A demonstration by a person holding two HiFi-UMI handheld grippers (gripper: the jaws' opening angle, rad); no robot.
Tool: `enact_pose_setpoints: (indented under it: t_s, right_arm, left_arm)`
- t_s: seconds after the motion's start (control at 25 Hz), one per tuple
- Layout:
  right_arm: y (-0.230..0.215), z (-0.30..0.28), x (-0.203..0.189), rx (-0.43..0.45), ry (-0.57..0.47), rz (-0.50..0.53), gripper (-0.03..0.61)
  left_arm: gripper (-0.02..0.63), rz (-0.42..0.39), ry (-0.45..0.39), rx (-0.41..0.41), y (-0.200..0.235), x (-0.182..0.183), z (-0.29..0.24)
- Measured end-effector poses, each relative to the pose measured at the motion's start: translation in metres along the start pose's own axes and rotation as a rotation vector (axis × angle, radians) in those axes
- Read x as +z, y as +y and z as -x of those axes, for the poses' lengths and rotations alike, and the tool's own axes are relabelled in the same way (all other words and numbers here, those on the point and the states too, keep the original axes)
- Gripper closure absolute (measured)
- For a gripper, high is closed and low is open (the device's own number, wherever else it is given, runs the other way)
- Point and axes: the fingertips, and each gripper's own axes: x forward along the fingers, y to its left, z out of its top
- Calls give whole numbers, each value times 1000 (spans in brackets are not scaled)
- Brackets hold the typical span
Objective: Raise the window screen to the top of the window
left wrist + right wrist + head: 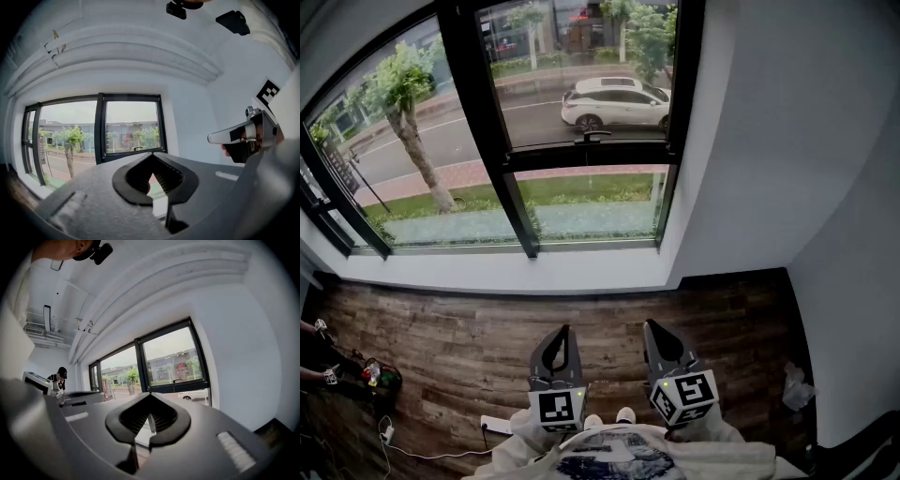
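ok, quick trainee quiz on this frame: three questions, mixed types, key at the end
1. True or false: the left gripper touches the window.
2. The right gripper is: A) open; B) shut, nothing held; C) shut on a handle.
3. What vehicle shows outside the window?

Key:
1. False. It is held over the floor, apart from the window.
2. B.
3. A white car.
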Motion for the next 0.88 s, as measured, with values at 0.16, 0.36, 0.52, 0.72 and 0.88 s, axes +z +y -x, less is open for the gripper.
enact_pose_setpoints:
  t_s: [0.16, 0.36, 0.52, 0.72, 0.88]
  right_arm:
    - [-24, 1, 5, -8, -7, -5, 575]
    - [-44, 7, 13, -8, -30, -22, 574]
    - [-55, 10, 17, 1, -62, -53, 574]
    - [-65, 3, 20, 5, -75, -76, 574]
    - [-72, -3, 17, -10, -82, -86, 574]
  left_arm:
    - [611, -13, -14, -11, -19, 9, -13]
    - [611, -18, -10, -14, -41, 20, -21]
    - [611, -36, -1, -12, -51, 19, -24]
    - [611, -60, -11, -9, -57, 25, -32]
    - [611, -64, -6, -8, -55, 21, -40]
